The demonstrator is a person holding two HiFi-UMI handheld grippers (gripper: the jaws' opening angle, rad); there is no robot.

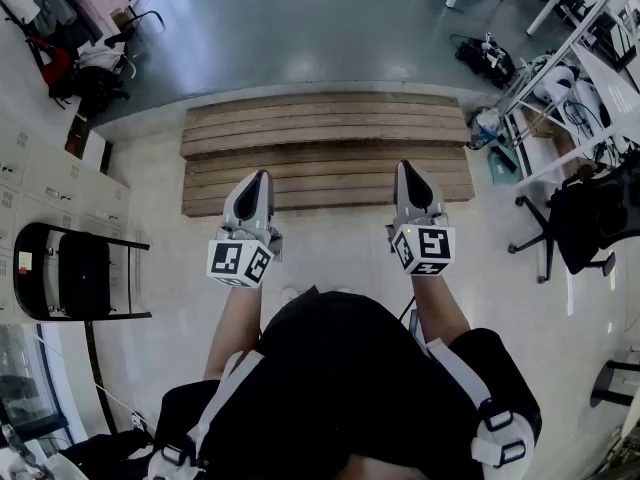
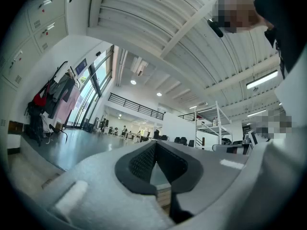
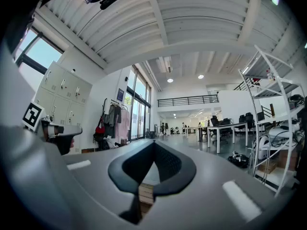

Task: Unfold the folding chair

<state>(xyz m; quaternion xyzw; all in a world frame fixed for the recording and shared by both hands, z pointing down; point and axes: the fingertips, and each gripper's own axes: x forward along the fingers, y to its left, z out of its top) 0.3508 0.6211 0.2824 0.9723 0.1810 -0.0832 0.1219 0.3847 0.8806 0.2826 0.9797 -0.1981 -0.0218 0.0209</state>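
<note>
The folding chair [image 1: 68, 273], with a black tube frame and a black seat, stands at the far left by the lockers; only the head view shows it. My left gripper [image 1: 262, 179] and right gripper [image 1: 406, 168] are held side by side in front of the person, both pointing away over the pale floor toward a wooden platform. Both are well to the right of the chair and touch nothing. In the left gripper view the left gripper [image 2: 154, 145] has its jaws together with nothing between them. The right gripper [image 3: 153, 144] looks the same in its own view.
A low wooden plank platform [image 1: 330, 153] lies just beyond the grippers. White lockers [image 1: 40, 173] line the left wall, with hung clothes [image 1: 70, 63] further back. A black office chair [image 1: 590, 218], a metal rack [image 1: 575, 53] and cables stand at the right.
</note>
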